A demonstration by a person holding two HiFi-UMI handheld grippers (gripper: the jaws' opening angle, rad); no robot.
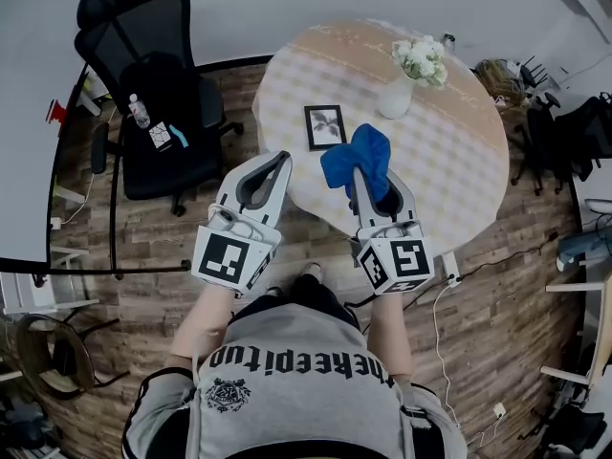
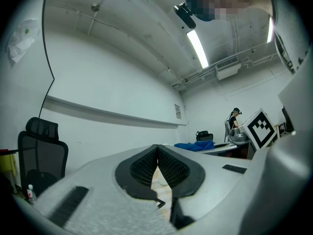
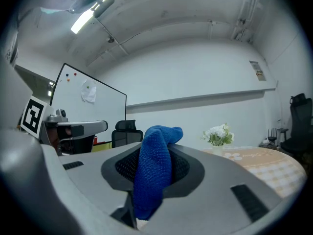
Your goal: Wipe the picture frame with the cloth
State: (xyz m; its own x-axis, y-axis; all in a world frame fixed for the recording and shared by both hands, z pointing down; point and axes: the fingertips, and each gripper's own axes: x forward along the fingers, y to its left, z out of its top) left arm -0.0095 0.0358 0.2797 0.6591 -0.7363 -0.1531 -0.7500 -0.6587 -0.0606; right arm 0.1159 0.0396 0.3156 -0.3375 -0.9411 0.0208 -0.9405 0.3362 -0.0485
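A small black picture frame lies flat on the round table, near its left edge. My right gripper is shut on a blue cloth, which bunches over its tip just right of and nearer than the frame. In the right gripper view the cloth hangs between the closed jaws. My left gripper is shut with nothing in it, held at the table's near-left edge, left of the frame. In the left gripper view its jaws meet at the tips and the cloth shows beyond.
A white vase of flowers stands at the table's far side, right of the frame. A black office chair sits on the wooden floor to the left. Cables and a power strip lie on the floor at the right.
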